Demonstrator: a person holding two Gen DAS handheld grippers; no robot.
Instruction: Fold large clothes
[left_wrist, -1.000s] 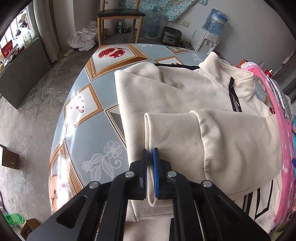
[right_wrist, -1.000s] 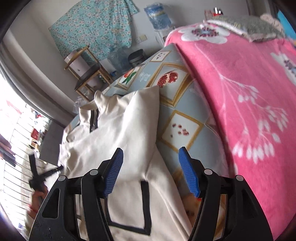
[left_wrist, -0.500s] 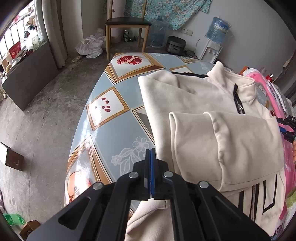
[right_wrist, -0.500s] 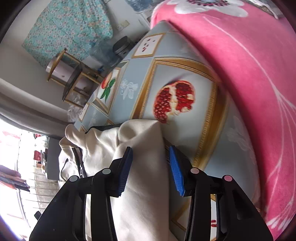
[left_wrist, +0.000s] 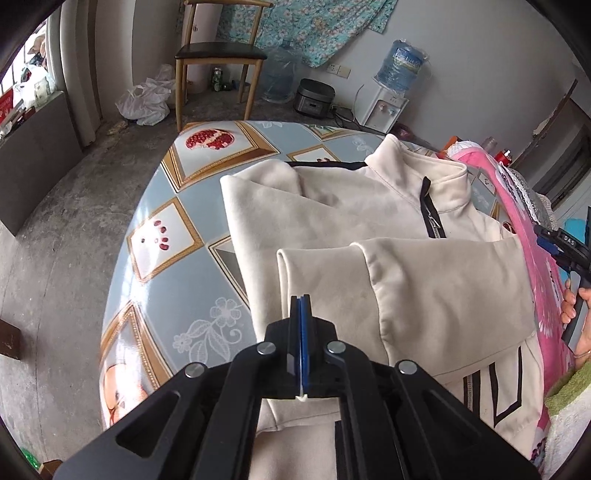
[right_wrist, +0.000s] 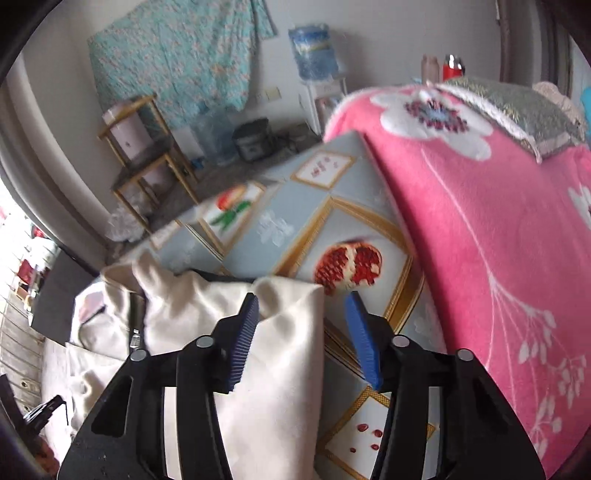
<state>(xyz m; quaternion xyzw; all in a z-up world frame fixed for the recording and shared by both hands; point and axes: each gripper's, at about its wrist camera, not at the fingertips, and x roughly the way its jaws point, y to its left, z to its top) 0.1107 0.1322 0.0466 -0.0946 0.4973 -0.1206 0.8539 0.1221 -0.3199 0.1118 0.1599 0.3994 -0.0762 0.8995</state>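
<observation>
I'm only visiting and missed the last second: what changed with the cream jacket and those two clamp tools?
The left gripper finished closing over the cuff of the folded sleeve, though fabric in the pads is not clear. The right gripper narrowed on the jacket edge and is now opening again, cloth between its pads. The jacket stayed folded on the table.

Lighting: soft daylight, admitted from a window (right_wrist: 22, 280) at the left, blown out to white in the right wrist view. Glare: pale sheen on the glossy counter (left_wrist: 155, 266). Shadows: faint. Distortion: strong fisheye curvature, dark vignetted corners. Blur: right wrist view smeared throughout; left wrist view sharp.
</observation>
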